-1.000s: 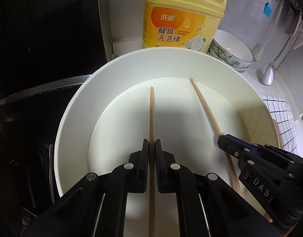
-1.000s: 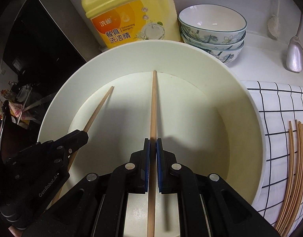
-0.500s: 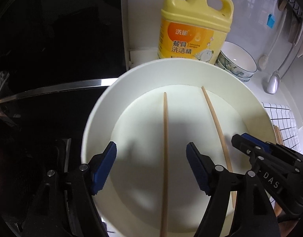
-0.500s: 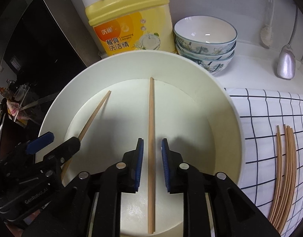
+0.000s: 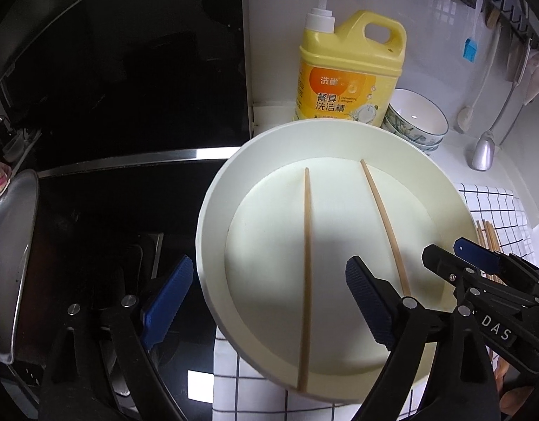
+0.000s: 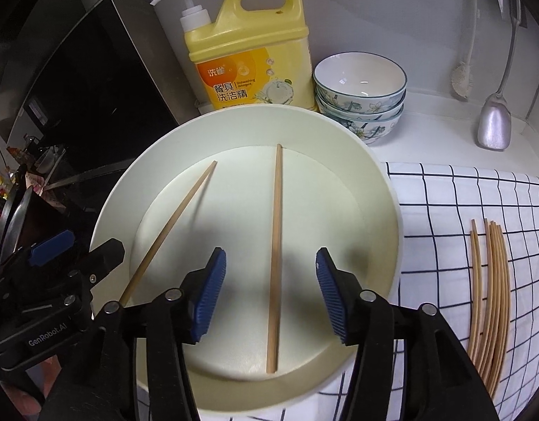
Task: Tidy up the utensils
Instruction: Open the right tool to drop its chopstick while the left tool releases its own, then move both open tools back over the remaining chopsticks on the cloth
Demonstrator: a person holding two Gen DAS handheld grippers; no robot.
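- Left gripper (image 5: 269, 298): jaws spread wide, nothing held; one chopstick (image 5: 306, 273) lies in the white basin (image 5: 213, 210) between them.
- Right gripper (image 6: 269, 294): jaws apart, astride a second chopstick (image 6: 274, 256), not touching.
- Only the right view shows the chopstick bundle (image 6: 490, 301) spread on the checked cloth (image 6: 445, 210).
- Detergent bottle (image 6: 252, 52) and stacked bowls (image 6: 360, 87) stand behind the basin.

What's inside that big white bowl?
Two wooden chopsticks lie apart on the floor of the bowl, nothing else. The near edge is partly hidden by the open right gripper.
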